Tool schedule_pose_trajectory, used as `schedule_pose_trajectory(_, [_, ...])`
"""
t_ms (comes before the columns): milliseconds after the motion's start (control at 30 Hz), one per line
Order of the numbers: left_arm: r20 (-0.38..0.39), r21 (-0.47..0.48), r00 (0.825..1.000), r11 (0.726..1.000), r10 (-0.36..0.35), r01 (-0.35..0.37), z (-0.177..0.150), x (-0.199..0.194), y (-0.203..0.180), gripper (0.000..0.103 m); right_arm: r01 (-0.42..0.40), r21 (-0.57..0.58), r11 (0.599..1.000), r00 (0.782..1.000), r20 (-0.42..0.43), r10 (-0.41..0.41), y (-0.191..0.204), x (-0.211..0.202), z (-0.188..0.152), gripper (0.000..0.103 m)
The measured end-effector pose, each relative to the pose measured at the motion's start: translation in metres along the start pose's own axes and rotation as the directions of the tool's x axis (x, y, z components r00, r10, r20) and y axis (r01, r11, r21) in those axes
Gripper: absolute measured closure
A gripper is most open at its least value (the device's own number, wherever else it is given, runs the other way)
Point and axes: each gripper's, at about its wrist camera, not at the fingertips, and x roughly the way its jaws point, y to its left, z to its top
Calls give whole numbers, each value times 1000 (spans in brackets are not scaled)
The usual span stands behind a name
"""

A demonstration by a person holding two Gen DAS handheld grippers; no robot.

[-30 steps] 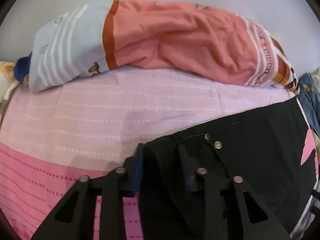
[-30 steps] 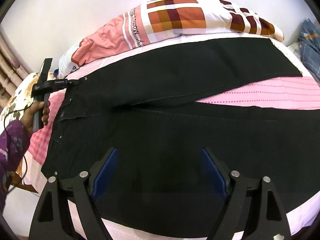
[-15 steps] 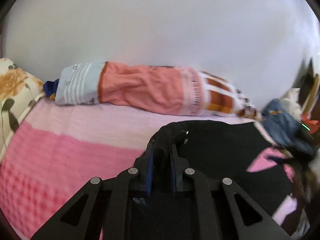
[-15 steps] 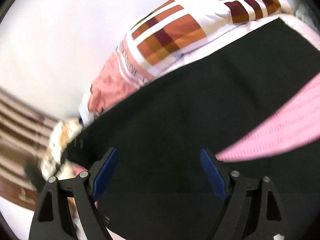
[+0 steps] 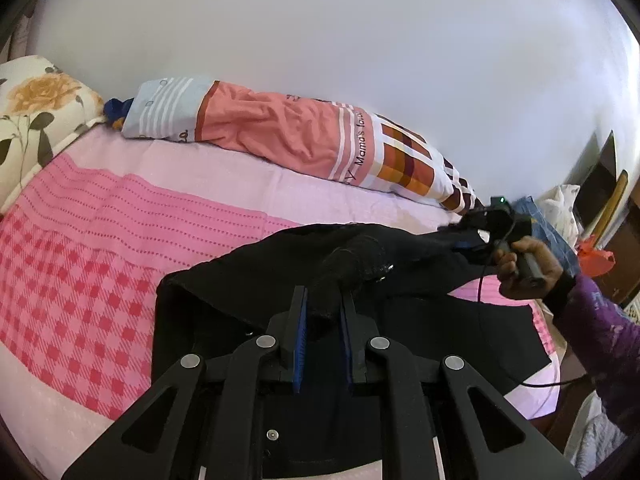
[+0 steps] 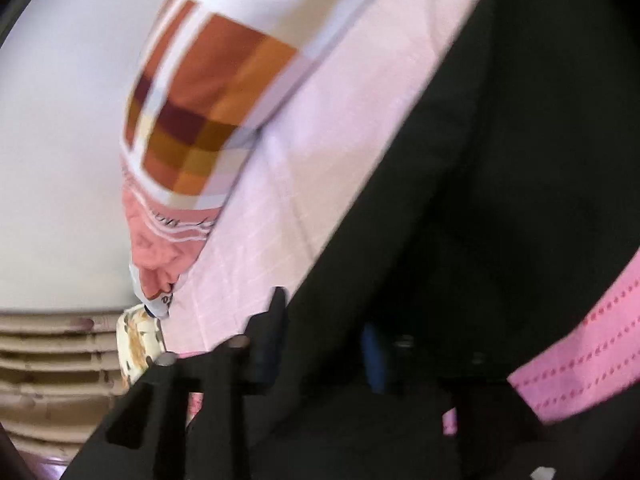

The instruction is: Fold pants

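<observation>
Soft even daylight, fisheye-bent edges, right wrist view motion-blurred

One pair of black pants [image 5: 400,264] lies on one bed [image 5: 120,240]. Two hand-held grippers: the left hand-held gripper [image 5: 323,312] and the right hand-held gripper [image 5: 480,230] (the latter seen held in one hand [image 5: 524,264]). One long patchwork bolster [image 5: 304,140], one floral pillow [image 5: 36,116], one blue plaid cloth [image 5: 556,240] and one orange-red object [image 5: 596,258] at the far right.

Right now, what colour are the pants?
Black. The pants show best in the left wrist view, pinched by the left gripper.
</observation>
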Motion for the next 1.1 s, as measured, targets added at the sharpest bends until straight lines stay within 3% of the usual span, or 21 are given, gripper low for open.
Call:
schedule_pose_trajectory(67, [-5, -3, 1000, 1000, 1, -1, 2, 1, 0, 88, -12, 10, 1000, 1000, 18, 12, -8, -1, 1, 94])
schedule_pose_trajectory(200, [-1, -29, 1000, 999, 20, -20, 8, -1, 11, 88, -47, -103, 994, 990, 128, 60, -3, -34, -29, 95])
schedule_pose_trajectory(367, [-16, -79, 999, 996, 46, -47, 3, -16, 35, 87, -48, -212, 976, 973, 212, 94, -17, -82, -105, 95])
schedule_pose_trajectory(567, [-94, -111, 991, 989, 90, -100, -31, -23, 51, 86, -57, -133, 989, 975, 204, 84, -81, -96, -198, 95])
schedule_pose_trajectory(700, [-138, -154, 984, 978, 116, -137, -57, -25, 69, 87, -42, -110, 993, 976, 209, 64, -101, -94, -237, 95])
schedule_pose_trajectory(833, [-186, -207, 973, 962, 139, -178, -82, -19, 91, 87, -5, -121, 993, 980, 196, 29, -110, -85, -252, 95])
schedule_pose_trajectory(1000, [-144, -207, 969, 951, 201, -228, -84, -31, 93, 86, -19, -133, 991, 979, 197, 45, -108, -85, -258, 95])
schedule_pose_trajectory(1100, [-151, -202, 947, 929, 284, -310, -83, -39, 98, 85, -11, -125, 992, 980, 194, 36, -113, -81, -258, 95])
